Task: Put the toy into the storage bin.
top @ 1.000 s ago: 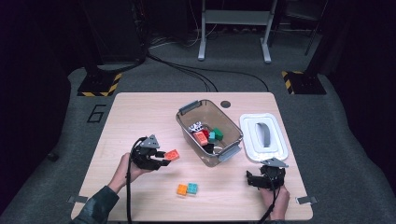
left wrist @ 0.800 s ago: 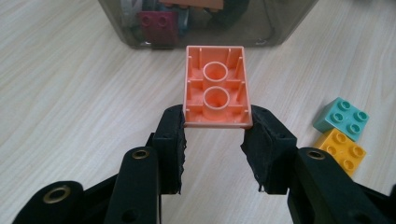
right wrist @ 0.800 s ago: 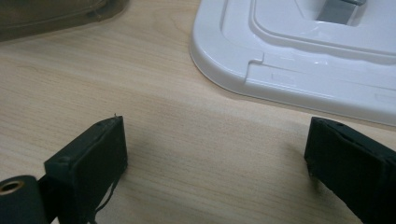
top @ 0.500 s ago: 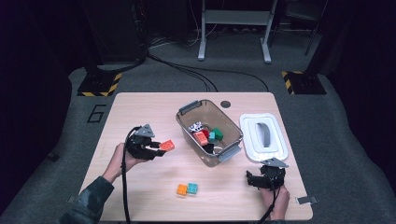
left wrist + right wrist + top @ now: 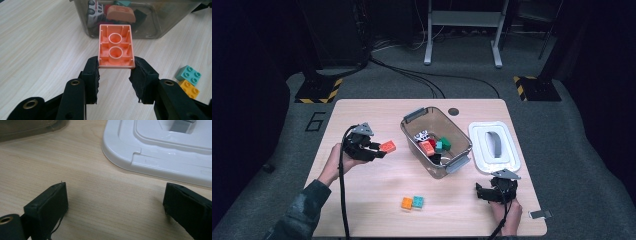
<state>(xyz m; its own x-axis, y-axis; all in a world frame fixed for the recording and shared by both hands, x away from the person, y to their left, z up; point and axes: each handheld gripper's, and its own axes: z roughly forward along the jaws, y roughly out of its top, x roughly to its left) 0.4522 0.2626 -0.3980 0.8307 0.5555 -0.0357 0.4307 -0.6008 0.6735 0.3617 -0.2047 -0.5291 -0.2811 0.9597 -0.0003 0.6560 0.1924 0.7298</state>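
**Left tongs carry an orange brick beside the bin; right tongs rest wide apart**

The left hand (image 5: pixel 337 159) comes in from the lower left of the high view, forearm angled up toward the middle of the surface (image 5: pixel 362 200), wrist bent so that the left tongs (image 5: pixel 379 150) point level toward the clear bin (image 5: pixel 434 141). The tongs are raised off the wood. Their jaws are clamped on the near end of an orange brick (image 5: pixel 115 46), one black pad on each long side; in the left gripper view the brick's hollow underside with its two round tubes faces the camera, and most of the brick juts out past the pads. In the high view the brick (image 5: pixel 387 146) hangs just beside the bin's left wall, apart from it and outside it.

Inside the bin lie a toy car (image 5: pixel 94 11), a rounded orange piece (image 5: pixel 121 14) and other bricks in red, green and teal. A joined teal-and-orange pair of bricks (image 5: pixel 412 202) lies on the surface nearer the person, well apart from the left tongs.

The right hand (image 5: pixel 506 212) sits low at the near right edge, holding the right tongs (image 5: pixel 484 192) close to the surface and pointing left. Their jaws stand wide apart with only bare wood between them. The white lid (image 5: pixel 160 147) lies just beyond.
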